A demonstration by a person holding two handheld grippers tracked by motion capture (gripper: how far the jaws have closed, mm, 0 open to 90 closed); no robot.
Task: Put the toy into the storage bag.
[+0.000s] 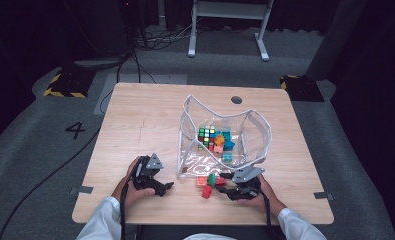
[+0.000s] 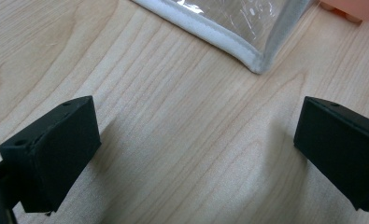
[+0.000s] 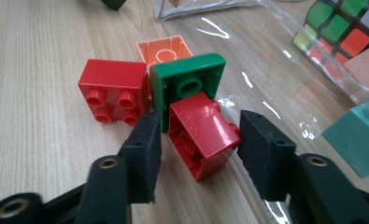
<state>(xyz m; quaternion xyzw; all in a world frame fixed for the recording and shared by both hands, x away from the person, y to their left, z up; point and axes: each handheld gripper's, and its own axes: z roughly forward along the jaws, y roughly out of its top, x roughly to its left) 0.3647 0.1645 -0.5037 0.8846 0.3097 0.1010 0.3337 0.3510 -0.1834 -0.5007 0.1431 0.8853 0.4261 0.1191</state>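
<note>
While your right gripper (image 3: 198,140) view shows wide jaws flanking a tilted red brick (image 3: 202,135), your left gripper (image 2: 191,149) gapes over bare table (image 2: 173,140).

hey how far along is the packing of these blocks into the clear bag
Partly done. Already in the clear bag: a puzzle cube and several teal and orange blocks. In hand: the right hand-held gripper straddles a tilted red block, jaws open, not yet closed on it. Left: that block plus the green block, orange block and other red block on the table. The left hand-held gripper is open and empty.
</note>
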